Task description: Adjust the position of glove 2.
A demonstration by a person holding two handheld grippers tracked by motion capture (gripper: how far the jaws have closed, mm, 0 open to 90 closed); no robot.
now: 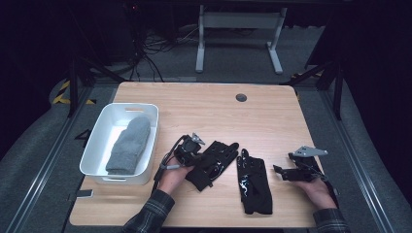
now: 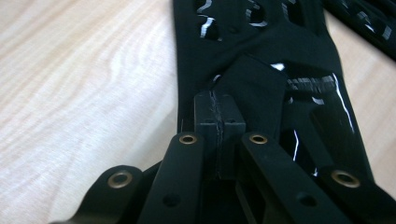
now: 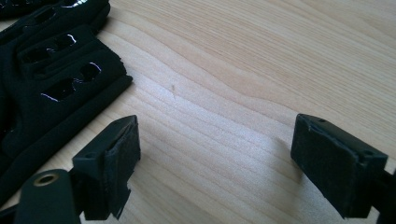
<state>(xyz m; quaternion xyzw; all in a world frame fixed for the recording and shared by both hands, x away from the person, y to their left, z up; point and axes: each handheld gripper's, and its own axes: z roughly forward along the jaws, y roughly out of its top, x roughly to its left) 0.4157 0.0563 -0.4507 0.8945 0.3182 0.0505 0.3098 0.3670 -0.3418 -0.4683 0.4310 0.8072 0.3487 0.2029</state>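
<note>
High view, read left to right.

Spotter: Far left, white bin (image 1: pixel 104 112) on the bench (image 1: pixel 204 107), grey mitten (image 1: pixel 128 145) lying inside, long axis running near to far. Next over?

Recorder: Left gripper (image 1: pixel 195 155), just right of the bin. Jaws pressed together, pinching a raised fold of the held glove (image 1: pixel 216 162). Confirmed in left gripper view: pads meeting, black fabric tented up around them.

Spotter: Lie of that glove?

Recorder: Slantwise, fingers pointing away and rightward, pinch point at its near-left end. Bin directly left of the jaws, nothing between but bare wood. Left hand by far the nearer to the bin.

Spotter: Further right?

Recorder: Loose glove (image 1: pixel 252 182), flat on the bench, just beside the held one, possibly touching at the fingertips; hard to tell. Long axis near to far, slightly tilted.

Spotter: And the right side?

Recorder: Right gripper (image 1: pixel 279 171), jaws spread wide, bare bench between the pads in right gripper view. Loose glove off to the left of those jaws, near but apart. Probably a leftward carry to the bin for the held glove; loose one better placed for the right hand.
</note>
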